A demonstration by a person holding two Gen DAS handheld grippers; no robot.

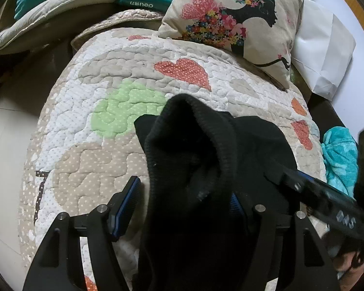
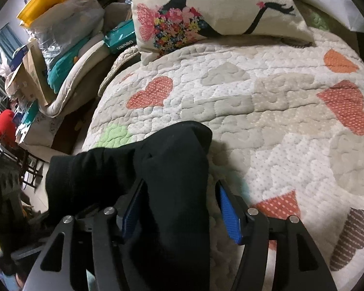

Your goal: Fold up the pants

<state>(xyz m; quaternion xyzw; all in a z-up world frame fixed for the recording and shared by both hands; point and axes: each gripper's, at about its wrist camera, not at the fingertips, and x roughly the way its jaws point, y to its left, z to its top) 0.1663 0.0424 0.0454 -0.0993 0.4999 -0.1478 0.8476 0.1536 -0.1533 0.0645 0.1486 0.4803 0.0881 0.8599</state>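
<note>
Both grippers, left and right, stand wide around bunched pants; close on matching edges before lifting off quilt.

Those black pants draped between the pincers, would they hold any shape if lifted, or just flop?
Probably flop: the black pants sag in soft folds over the left gripper and bunch between the right gripper fingers. The ribbed knit edge suggests stretch. They likely grip the quilt rather than slide.

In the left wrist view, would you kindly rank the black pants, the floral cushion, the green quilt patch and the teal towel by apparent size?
1. black pants, nearest the camera, so inflated
2. floral cushion
3. green quilt patch
4. teal towel, partly cut off
</note>
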